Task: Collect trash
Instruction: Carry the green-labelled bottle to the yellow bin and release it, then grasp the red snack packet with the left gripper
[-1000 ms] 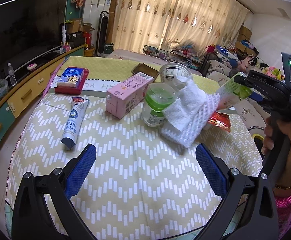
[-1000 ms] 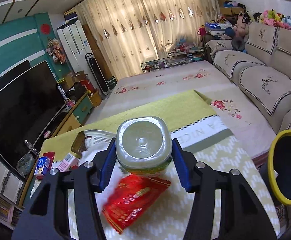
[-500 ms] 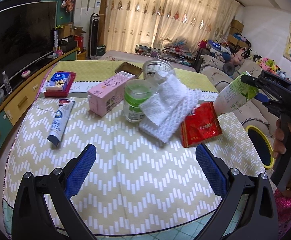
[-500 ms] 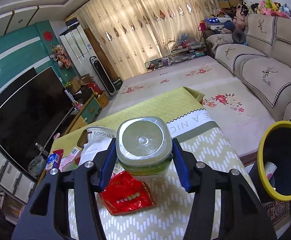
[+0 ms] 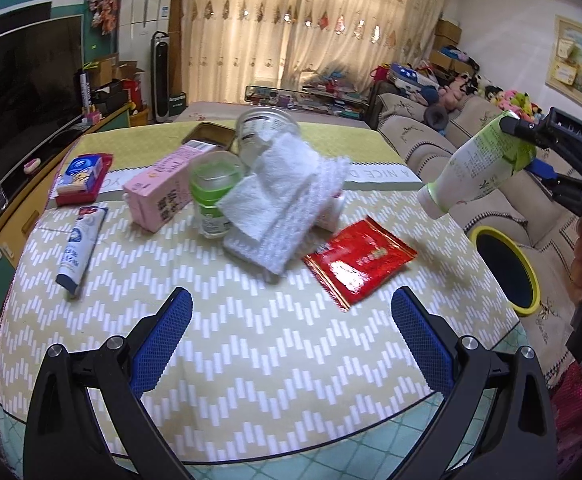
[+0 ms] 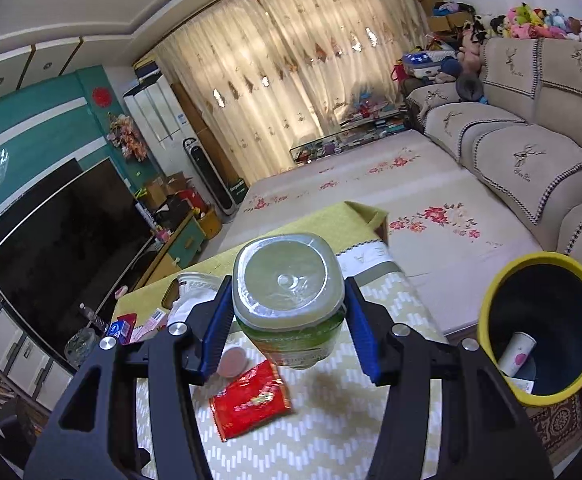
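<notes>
The green-and-white bottle point(image 6: 289, 300) sits pinched between the two blue pads of the right claw point(image 6: 287, 324), its flat base facing the right wrist camera at the centre of the frame. In the left wrist view the same bottle point(image 5: 477, 170) hangs tilted at the right of the frame, cap end pointing down and left, above the right edge of the worktop point(image 5: 251, 360). Lower right of it stands the yellow-rimmed bin point(image 5: 505, 268), beside the worktop; the right wrist view shows the bin point(image 6: 543, 332) at the right of the frame with a white cup point(image 6: 517, 350) lying inside.

A red wrapper point(image 5: 361, 262) lies flat on the zigzag cloth right of centre. To its left a white towel point(image 5: 287, 204) is draped against a green-lidded jar point(image 5: 213, 192) and a clear cup point(image 5: 265, 130). Further left lie a pink carton point(image 5: 167, 190), a toothpaste tube point(image 5: 79, 250) and a red tray point(image 5: 81, 180) with a blue box.

The left claw point(image 5: 291, 336) is spread wide at the bottom of its frame, holding nothing, above the near part of the worktop.
</notes>
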`<action>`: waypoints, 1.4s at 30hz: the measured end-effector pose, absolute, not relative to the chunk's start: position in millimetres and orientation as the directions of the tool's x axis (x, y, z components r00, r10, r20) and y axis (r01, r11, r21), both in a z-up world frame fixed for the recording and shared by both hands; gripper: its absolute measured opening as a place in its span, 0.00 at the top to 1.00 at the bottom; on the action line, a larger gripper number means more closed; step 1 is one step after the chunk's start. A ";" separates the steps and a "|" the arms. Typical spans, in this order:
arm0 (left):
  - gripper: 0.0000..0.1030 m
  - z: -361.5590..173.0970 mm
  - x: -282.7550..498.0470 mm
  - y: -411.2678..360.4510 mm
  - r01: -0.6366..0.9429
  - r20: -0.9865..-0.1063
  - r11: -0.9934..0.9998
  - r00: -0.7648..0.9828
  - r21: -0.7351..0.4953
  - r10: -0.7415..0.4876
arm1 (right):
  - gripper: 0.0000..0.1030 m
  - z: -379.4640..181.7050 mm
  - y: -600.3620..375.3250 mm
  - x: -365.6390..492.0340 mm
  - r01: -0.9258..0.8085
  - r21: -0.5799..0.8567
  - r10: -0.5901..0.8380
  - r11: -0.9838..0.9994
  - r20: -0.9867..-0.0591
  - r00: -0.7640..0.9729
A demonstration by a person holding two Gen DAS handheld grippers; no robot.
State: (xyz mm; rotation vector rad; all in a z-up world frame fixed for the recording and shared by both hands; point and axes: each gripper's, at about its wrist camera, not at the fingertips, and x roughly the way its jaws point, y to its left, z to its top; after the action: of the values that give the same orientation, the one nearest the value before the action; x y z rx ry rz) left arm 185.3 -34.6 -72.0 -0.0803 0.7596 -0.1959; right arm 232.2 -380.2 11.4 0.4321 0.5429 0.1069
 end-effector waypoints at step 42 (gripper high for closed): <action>0.05 -117.0 244.4 -138.5 0.246 -0.785 0.969 0.597 -0.018 -0.166 | 0.45 -132.5 -591.1 209.8 0.500 0.301 -0.141 0.812 -0.730 0.669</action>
State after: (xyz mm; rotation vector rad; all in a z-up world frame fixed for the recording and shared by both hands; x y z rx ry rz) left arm 244.4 -138.5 -117.0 0.0957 0.9007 -0.2394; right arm 209.8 -591.1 -132.5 0.5135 0.7580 -0.3798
